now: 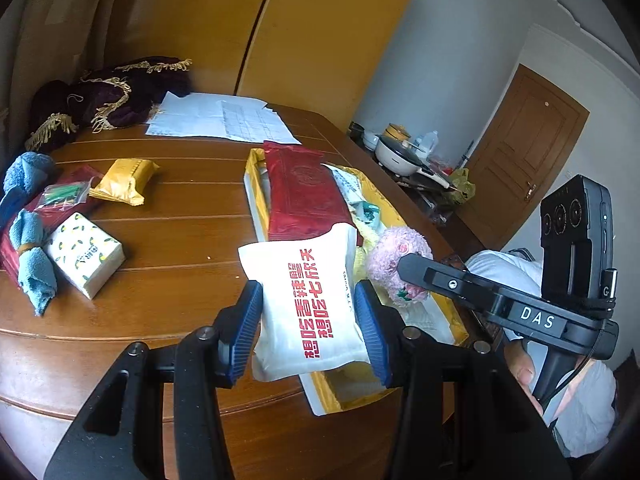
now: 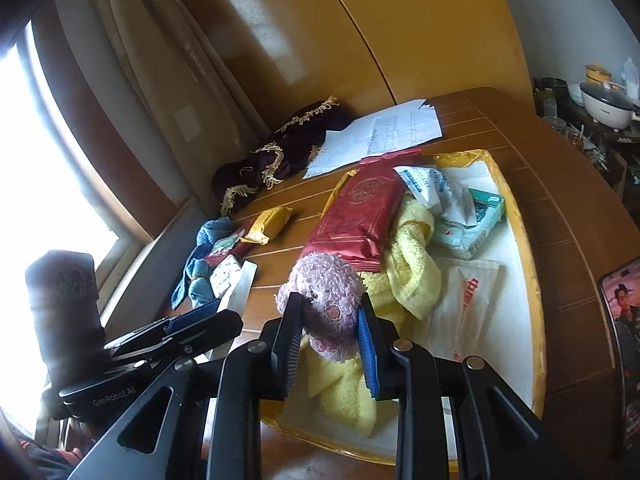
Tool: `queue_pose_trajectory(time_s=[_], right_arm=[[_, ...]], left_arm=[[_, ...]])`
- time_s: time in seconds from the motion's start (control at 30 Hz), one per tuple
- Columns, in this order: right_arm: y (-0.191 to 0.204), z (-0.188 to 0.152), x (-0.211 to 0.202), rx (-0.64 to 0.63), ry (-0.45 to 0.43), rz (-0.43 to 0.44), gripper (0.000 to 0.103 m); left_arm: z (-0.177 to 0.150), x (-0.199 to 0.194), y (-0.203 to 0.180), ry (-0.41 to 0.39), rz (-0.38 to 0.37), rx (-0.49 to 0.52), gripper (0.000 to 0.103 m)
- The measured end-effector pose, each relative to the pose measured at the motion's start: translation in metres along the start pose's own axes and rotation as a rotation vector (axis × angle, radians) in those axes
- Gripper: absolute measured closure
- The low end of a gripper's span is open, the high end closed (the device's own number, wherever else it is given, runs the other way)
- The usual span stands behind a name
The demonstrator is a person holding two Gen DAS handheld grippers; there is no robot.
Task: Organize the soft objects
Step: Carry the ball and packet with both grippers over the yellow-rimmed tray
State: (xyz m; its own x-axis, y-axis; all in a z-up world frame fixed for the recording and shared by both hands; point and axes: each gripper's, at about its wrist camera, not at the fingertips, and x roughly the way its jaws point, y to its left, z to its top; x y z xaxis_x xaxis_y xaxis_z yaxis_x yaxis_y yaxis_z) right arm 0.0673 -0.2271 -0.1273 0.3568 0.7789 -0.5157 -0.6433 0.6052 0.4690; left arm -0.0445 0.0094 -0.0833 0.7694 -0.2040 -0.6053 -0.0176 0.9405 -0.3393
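Observation:
My left gripper (image 1: 308,312) is shut on a white tissue pack with red print (image 1: 310,304), held over the near end of the yellow-rimmed tray (image 1: 256,196). My right gripper (image 2: 330,332) is shut on a pink plush toy (image 2: 326,300), above a yellow towel (image 2: 408,264) in the same tray (image 2: 536,292). A long red pack (image 2: 360,216), a white wrapper (image 2: 436,188), a teal-and-white pack (image 2: 476,220) and another white pack with red print (image 2: 468,304) lie in the tray. The plush toy (image 1: 394,256) and right gripper body (image 1: 500,300) also show in the left wrist view.
On the wooden table (image 1: 180,240) left of the tray lie a yellow pack (image 1: 124,180), a lemon-print tissue pack (image 1: 86,258), blue cloths (image 1: 32,256), a small clear bag (image 1: 66,194), papers (image 1: 224,118) and a dark fringed cloth (image 1: 108,96). A phone (image 2: 622,336) rests at the right edge.

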Motion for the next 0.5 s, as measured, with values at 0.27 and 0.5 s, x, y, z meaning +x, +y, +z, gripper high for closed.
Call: queue_pose_trajectory(time_s=[0.27, 0.5], right_arm=[[-0.014, -0.013, 0.002, -0.017, 0.078, -0.101, 0.076], [-0.011, -0.023, 0.01, -0.056, 0.139, -0.093, 0.073]], left_arm=[[0.014, 0.028, -0.021, 0.055, -0.072, 0.024, 0.057], [0.011, 0.052, -0.031, 0.122, -0.077, 0.031, 0.055]])
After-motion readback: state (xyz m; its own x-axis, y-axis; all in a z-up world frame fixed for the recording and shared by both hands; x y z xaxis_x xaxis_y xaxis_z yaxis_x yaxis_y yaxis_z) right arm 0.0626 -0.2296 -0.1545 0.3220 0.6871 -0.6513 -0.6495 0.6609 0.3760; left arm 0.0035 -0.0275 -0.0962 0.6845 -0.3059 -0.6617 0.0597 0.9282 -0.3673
